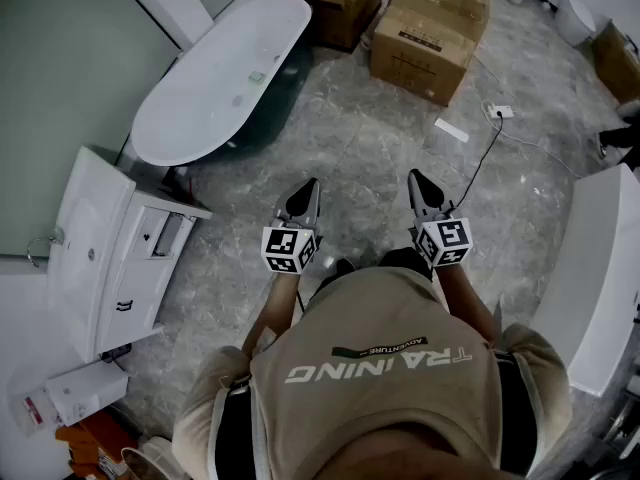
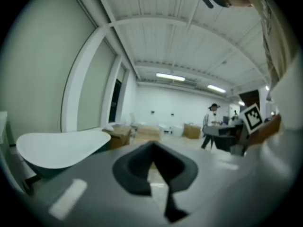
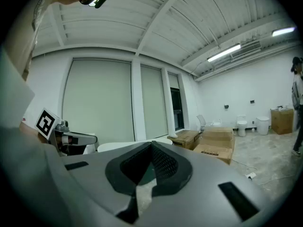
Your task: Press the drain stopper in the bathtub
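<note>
A white oval freestanding bathtub (image 1: 215, 78) stands at the upper left of the head view, some way ahead of me. A small fitting (image 1: 257, 77) shows on its inner floor; I cannot tell whether it is the drain stopper. Both grippers are held in the air in front of my body, well short of the tub. My left gripper (image 1: 306, 190) has its jaws closed to a point with nothing in them, and so does my right gripper (image 1: 415, 181). The left gripper view shows the tub (image 2: 57, 147) low at the left; the right gripper view shows only its rim (image 3: 124, 146).
Cardboard boxes (image 1: 432, 30) stand beyond the tub on the marble floor. A white vanity with a basin (image 1: 105, 253) is at my left, a white panel (image 1: 600, 288) at my right. A power strip and cable (image 1: 498, 113) lie ahead. A person (image 2: 210, 125) stands far off.
</note>
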A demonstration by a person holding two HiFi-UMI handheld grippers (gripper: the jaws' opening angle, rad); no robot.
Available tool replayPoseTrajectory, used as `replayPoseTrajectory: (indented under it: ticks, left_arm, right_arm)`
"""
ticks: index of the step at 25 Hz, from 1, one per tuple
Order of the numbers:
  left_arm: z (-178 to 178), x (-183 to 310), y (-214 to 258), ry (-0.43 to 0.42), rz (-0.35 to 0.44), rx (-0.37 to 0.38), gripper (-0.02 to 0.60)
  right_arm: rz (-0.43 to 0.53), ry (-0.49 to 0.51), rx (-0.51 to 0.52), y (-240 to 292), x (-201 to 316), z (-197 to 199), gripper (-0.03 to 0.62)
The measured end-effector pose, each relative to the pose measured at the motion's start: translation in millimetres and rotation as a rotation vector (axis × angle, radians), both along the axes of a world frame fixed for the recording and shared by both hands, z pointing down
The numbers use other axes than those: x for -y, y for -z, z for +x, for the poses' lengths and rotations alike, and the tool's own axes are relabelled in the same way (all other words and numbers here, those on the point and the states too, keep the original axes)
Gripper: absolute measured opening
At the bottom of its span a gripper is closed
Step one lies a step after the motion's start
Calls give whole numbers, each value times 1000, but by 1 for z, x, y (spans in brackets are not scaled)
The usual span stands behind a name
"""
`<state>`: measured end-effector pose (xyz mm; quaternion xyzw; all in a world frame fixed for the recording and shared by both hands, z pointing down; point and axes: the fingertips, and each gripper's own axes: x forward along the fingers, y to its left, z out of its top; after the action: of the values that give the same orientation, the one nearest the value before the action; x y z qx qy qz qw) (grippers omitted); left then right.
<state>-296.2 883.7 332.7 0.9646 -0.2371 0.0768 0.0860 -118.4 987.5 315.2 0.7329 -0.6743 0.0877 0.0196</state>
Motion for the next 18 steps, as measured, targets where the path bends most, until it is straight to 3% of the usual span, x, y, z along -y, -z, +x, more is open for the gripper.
replayPoseTrajectory:
  ticks: [9,14,18]
  left_arm:
    - [-27,12,-26,9,-75,-15,2]
    - [-8,14,-29,11,-109,-40,2]
    - [10,25,-31,-9,-104,-13,2]
  right_arm:
    - [-20,-19,49,-10,5,-24,9]
    - [-53,2,33,-12,14,-12,9]
    - [-64,36,51,-18,38,-4,9]
